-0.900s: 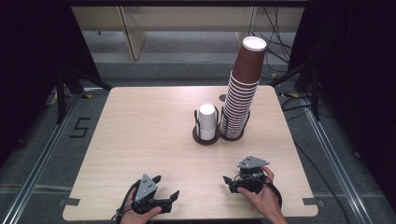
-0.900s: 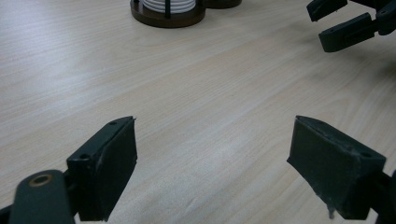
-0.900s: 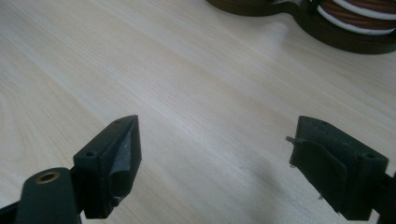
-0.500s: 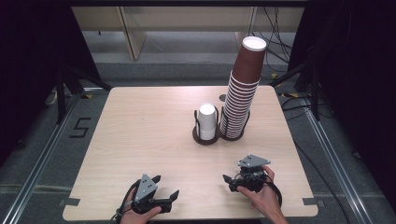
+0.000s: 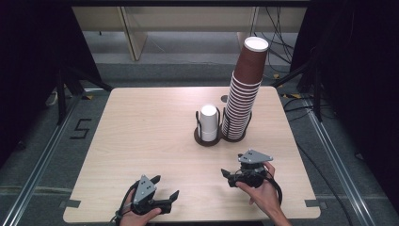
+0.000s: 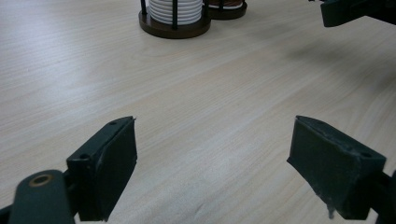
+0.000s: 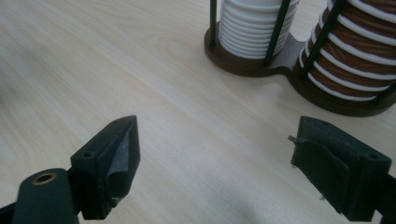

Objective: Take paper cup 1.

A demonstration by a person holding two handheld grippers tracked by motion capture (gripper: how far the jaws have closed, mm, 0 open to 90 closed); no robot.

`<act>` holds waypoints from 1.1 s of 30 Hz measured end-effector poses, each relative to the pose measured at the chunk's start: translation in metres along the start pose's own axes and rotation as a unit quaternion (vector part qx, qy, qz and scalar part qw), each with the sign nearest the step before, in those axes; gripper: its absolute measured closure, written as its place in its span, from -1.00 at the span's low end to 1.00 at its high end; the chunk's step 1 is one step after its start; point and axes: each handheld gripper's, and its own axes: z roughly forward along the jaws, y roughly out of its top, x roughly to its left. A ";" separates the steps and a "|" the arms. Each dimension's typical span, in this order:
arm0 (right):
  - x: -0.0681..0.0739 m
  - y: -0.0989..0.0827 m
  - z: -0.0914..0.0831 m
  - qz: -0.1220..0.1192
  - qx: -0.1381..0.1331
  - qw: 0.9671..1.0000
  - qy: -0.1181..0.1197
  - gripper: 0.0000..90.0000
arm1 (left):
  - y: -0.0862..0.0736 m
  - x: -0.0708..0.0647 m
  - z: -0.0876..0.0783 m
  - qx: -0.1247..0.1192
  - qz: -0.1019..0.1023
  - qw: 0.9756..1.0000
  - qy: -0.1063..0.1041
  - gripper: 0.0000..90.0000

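While both hands rest near the front edge of the table, each gripper stands with its jaws spread wide and nothing between them. Seen from its own camera, the left gripper shows two black jaws well apart over bare pale wood, and in the high view it sits at the front left of the table, held by the left hand. Farther to the right, the right gripper is just as wide, its jaws framing bare wood too; the high view shows it at the front right with its grey three-cornered plate on top, held by the right hand, its jaws pointing left across the table. Beyond the right gripper, near but not touching, stands the dark brown cup holder, a double base with thin black upright rods. Its left ring carries a short stack of white cups, upside down. Its right ring carries a tall stack of brown cups with white rims, also upside down and leaning slightly to the right at the top. From the left gripper's camera, the holder lies well off at the far side of the wood, and a part of the right gripper shows at the upper right corner.
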 end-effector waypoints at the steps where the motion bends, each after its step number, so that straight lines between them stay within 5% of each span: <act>1: 0.000 0.000 0.000 0.000 0.000 1.000 0.000 -0.65 | 0.000 0.000 0.000 0.000 0.000 1.000 0.000 -0.67; 20: -0.002 0.023 0.008 0.007 -0.021 1.000 0.017 -0.57 | 0.000 0.001 -0.002 0.001 -0.003 1.000 0.005 -0.67; 33: -0.003 0.061 0.017 0.002 -0.048 0.999 0.022 -0.50 | 0.000 0.004 -0.003 -0.004 -0.006 1.000 0.006 -0.67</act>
